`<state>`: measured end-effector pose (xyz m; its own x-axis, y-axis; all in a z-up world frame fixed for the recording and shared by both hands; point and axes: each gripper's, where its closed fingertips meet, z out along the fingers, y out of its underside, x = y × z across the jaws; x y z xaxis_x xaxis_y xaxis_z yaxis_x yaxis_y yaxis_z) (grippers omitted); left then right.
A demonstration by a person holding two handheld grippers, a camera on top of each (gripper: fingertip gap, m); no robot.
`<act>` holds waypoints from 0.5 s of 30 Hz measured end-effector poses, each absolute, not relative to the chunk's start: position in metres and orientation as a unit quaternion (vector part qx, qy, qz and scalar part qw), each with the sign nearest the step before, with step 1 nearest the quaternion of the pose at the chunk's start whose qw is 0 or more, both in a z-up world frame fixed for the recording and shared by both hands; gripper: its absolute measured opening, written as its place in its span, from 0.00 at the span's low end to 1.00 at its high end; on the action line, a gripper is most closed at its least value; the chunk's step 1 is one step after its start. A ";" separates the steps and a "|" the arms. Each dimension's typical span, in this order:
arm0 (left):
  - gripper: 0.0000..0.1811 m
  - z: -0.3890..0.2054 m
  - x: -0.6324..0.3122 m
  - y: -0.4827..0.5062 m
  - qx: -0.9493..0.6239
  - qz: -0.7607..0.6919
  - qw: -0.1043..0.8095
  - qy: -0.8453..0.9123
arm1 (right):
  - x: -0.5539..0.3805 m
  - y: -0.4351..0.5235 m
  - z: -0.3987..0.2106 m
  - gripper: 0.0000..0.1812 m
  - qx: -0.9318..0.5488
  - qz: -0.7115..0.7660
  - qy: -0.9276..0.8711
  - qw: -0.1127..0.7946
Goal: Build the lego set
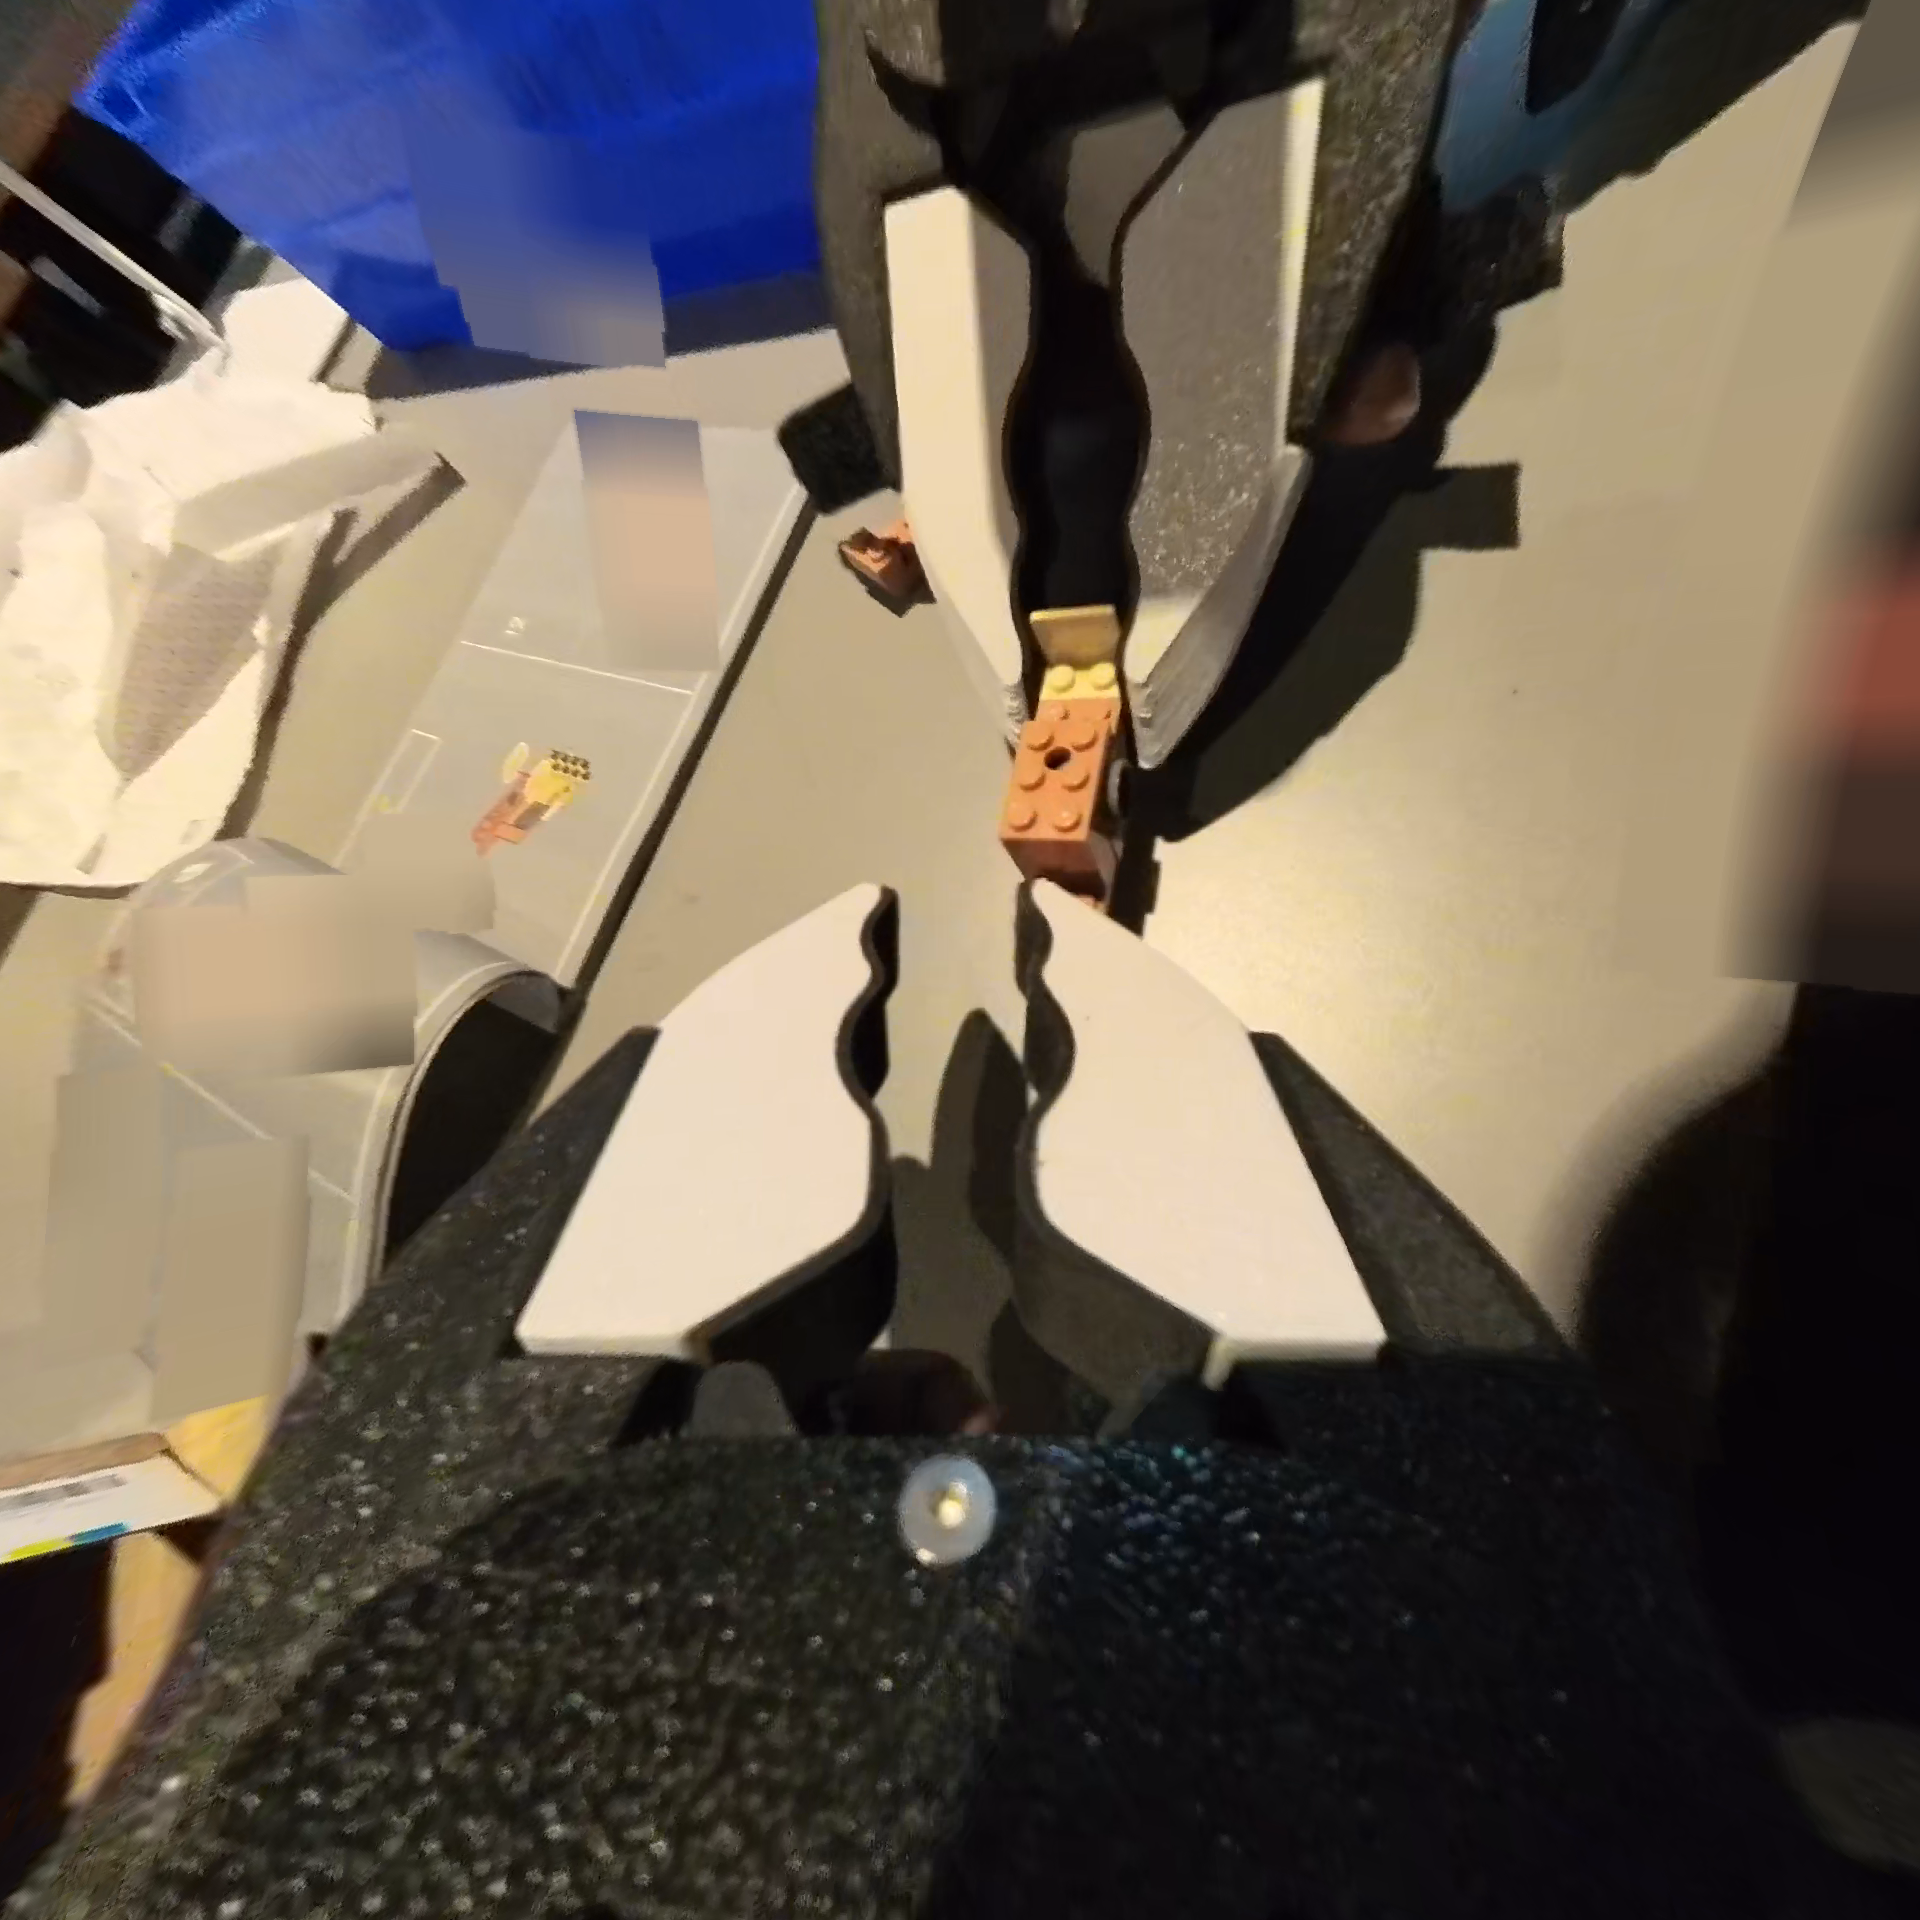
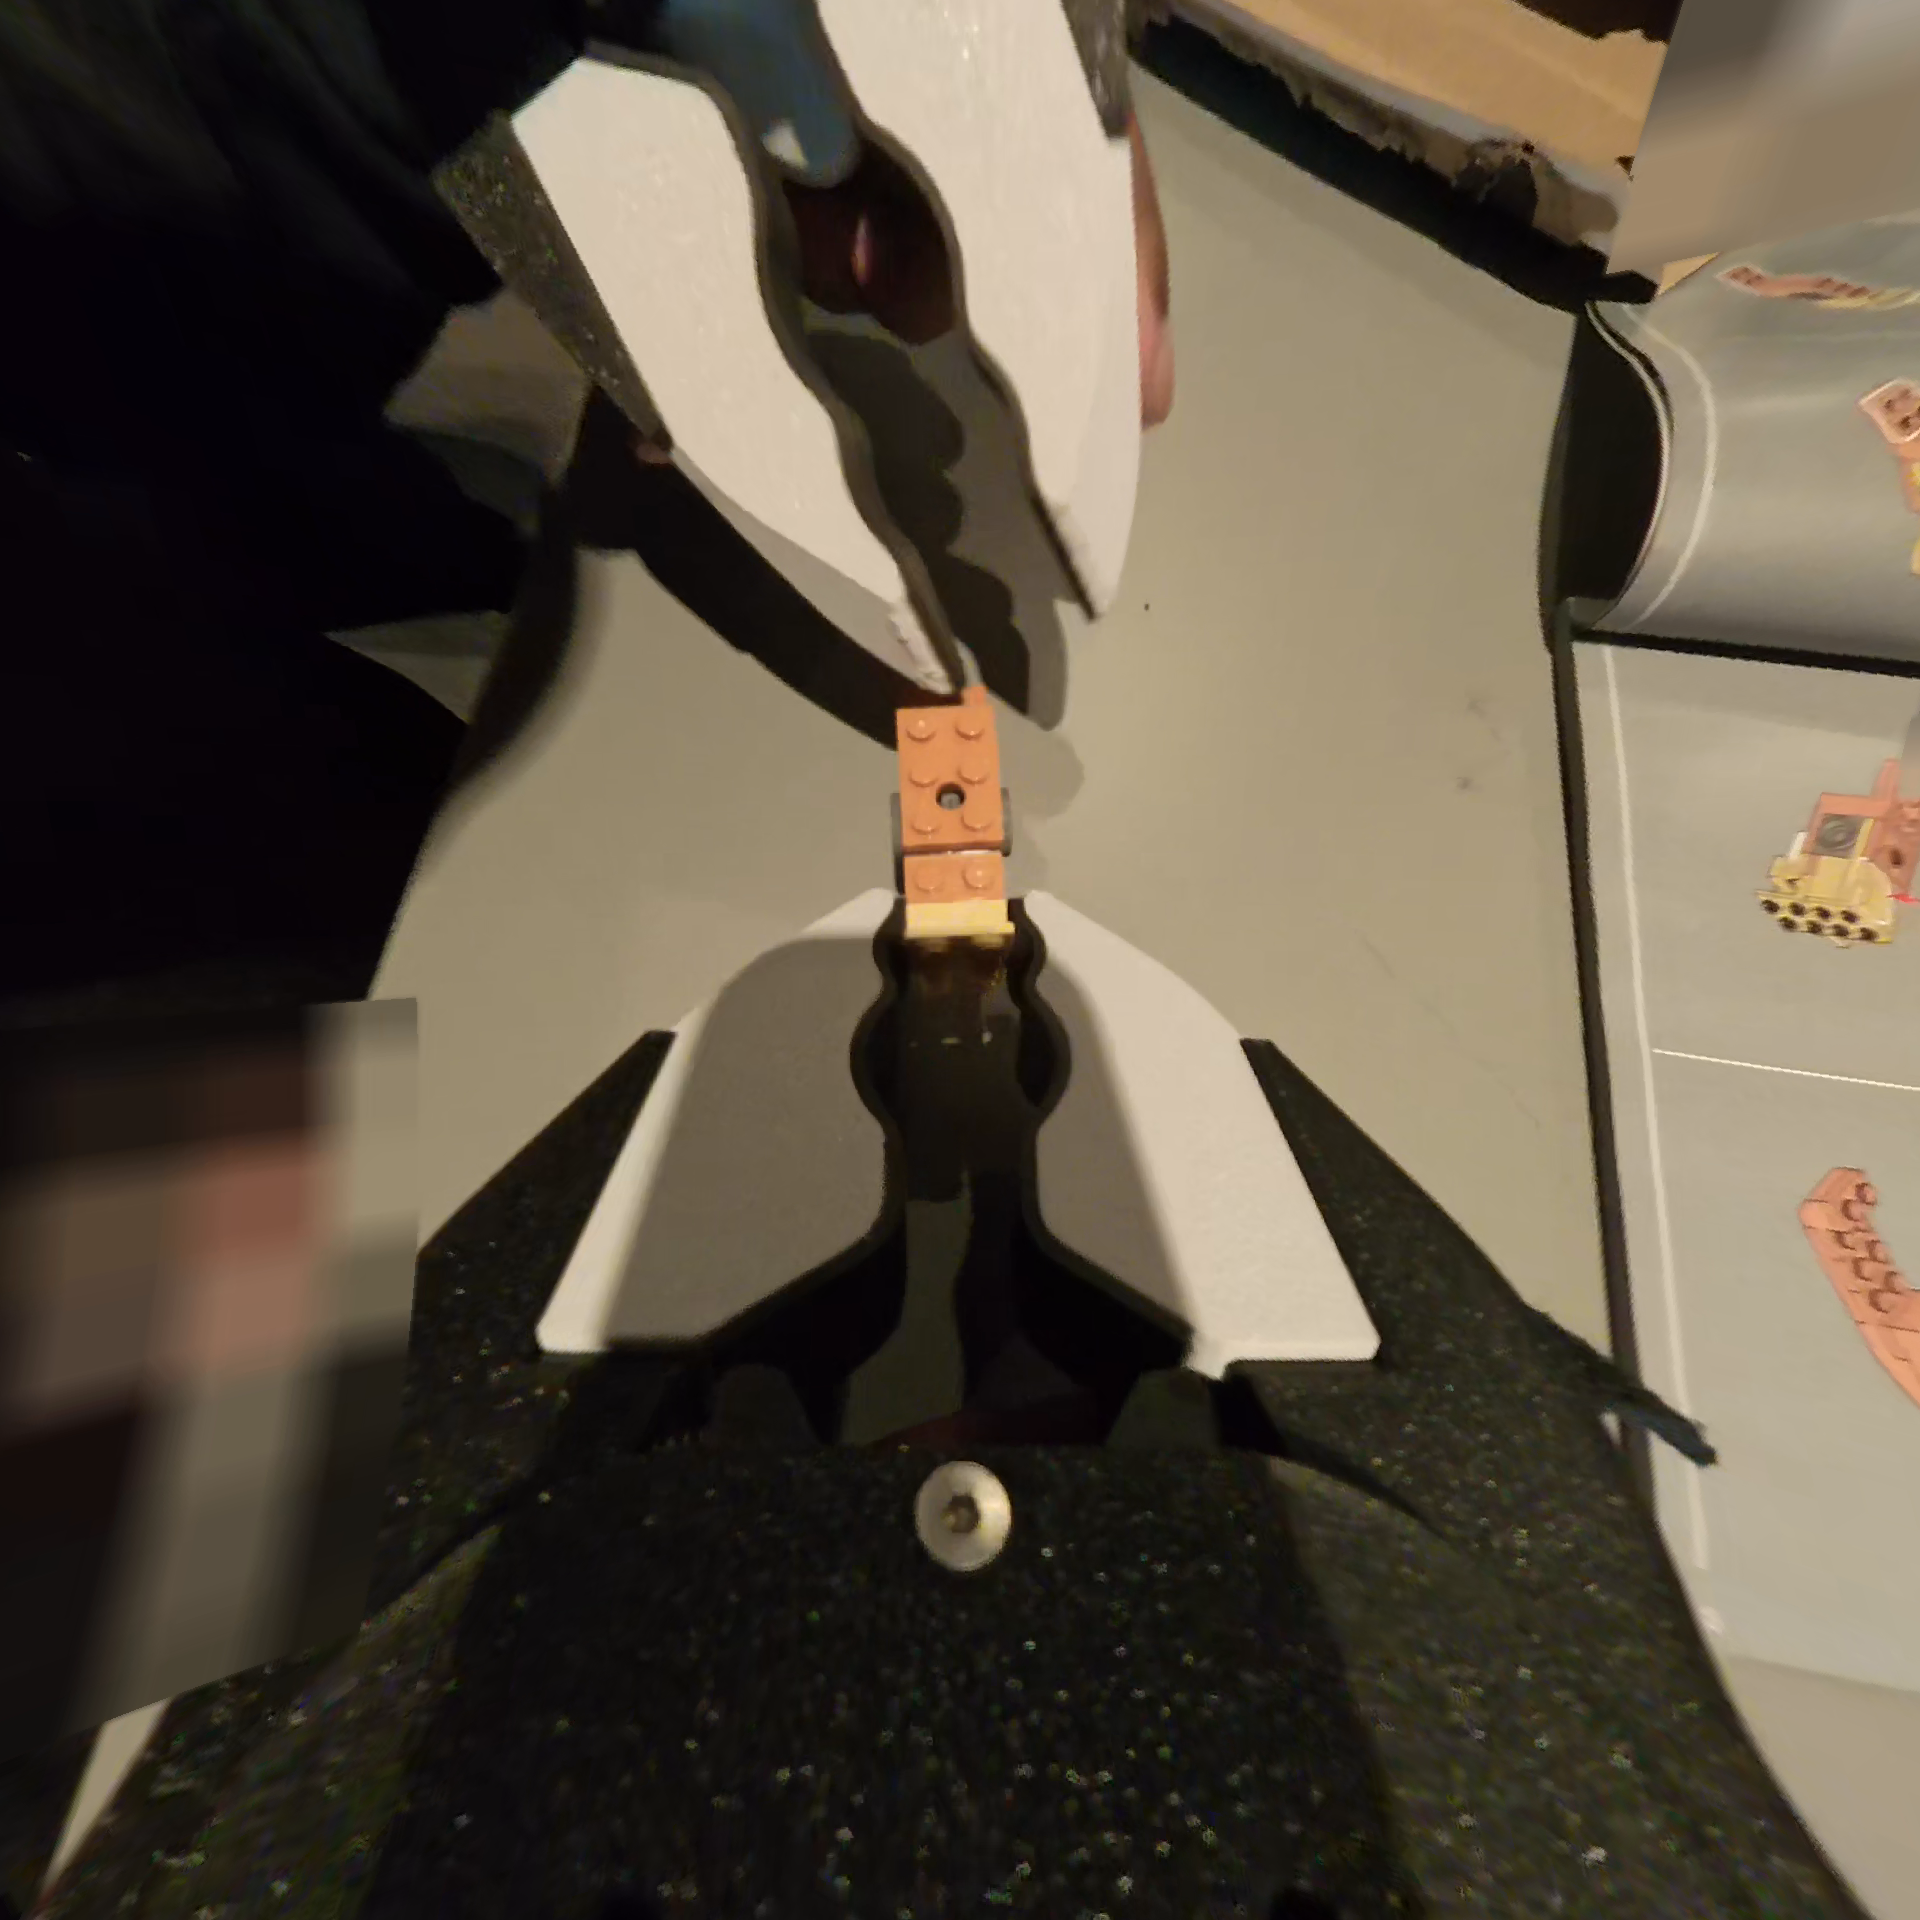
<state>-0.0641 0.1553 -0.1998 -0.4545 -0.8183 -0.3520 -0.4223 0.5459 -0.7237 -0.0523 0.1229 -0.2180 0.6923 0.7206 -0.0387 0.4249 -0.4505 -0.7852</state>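
Observation:
A small lego assembly (image 2: 951, 800) of orange-brown studded plates with a tan piece at one end is held above the grey table (image 2: 1299, 831). My right gripper (image 2: 956, 925) is shut on its tan end. It also shows in the left wrist view (image 1: 1060, 774), with the right gripper (image 1: 1081, 717) reaching in from the top. My left gripper (image 1: 956, 899) has its jaws a little apart and empty, with the tips just short of the assembly's free end. In the right wrist view the left gripper (image 2: 1008, 644) comes in from above, and one fingertip (image 2: 925, 665) is at the assembly's far edge.
An open instruction booklet (image 1: 582, 644) with printed build pictures lies beside the work spot and also shows in the right wrist view (image 2: 1766, 831). A loose brown piece (image 1: 883, 556) lies on the table. Crumpled white paper (image 1: 125, 582), a blue object (image 1: 416, 156) and a torn cardboard box (image 2: 1455, 83) stand around. Left tips to right tips: about 4 cm.

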 end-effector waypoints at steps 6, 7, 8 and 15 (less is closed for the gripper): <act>0.20 -0.171 -0.068 0.144 -0.271 -0.299 0.446 0.799 | -0.055 0.117 -0.207 0.10 -0.824 0.256 -0.321 0.391; 0.20 -0.166 -0.070 0.140 -0.251 -0.300 0.458 0.798 | -0.054 0.117 -0.206 0.10 -0.824 0.258 -0.320 0.390; 0.20 -0.162 -0.071 0.138 -0.236 -0.298 0.469 0.797 | -0.053 0.117 -0.205 0.10 -0.825 0.257 -0.320 0.389; 0.26 -0.159 -0.059 0.136 -0.191 -0.169 0.527 0.811 | -0.047 0.120 -0.197 0.10 -0.842 0.268 -0.283 0.373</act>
<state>-0.0591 0.1362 -0.1591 -0.3708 -0.4873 -0.7906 -0.1313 0.8702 -0.4748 -0.0473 0.1202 -0.1969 0.6953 0.6774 -0.2401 0.2770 -0.5609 -0.7802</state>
